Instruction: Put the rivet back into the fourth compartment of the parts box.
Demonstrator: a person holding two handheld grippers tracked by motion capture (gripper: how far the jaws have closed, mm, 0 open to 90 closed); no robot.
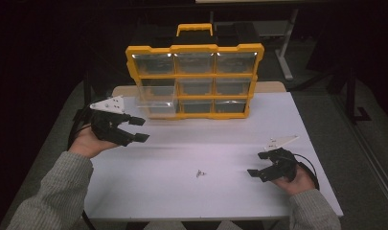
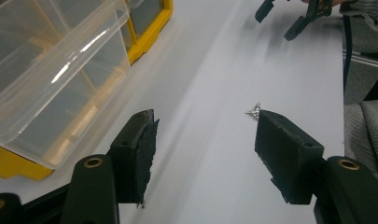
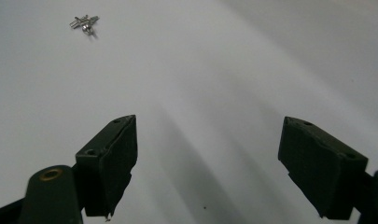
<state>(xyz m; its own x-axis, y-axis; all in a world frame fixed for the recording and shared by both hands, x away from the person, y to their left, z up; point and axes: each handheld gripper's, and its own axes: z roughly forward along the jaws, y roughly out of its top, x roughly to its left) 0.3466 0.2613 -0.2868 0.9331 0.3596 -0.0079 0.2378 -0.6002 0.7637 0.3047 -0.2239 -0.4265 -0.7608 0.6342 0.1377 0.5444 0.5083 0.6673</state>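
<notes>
A yellow organizer case (image 1: 195, 81) with clear drawers stands upright at the back of the white table (image 1: 196, 148). One clear drawer (image 1: 155, 106) at its lower left is pulled partway out, seen close as the clear drawer (image 2: 51, 79). My left gripper (image 1: 140, 129) hovers open beside that drawer with nothing between its jaws. A small pile of metal screws (image 1: 199, 173) lies mid-table, also seen as screws (image 2: 254, 111) and screws (image 3: 84, 22). My right gripper (image 1: 259, 164) rests open at the right, apart from the screws, and empty. Each gripper view looks past its own open jaws (image 2: 203, 144) (image 3: 207, 163).
The table's front edge (image 1: 191, 218) runs close to the person's grey sleeves (image 1: 52, 191). The other gripper (image 2: 289, 18) appears far off in the left gripper view. Dark floor and a table leg (image 1: 285, 52) lie beyond the case.
</notes>
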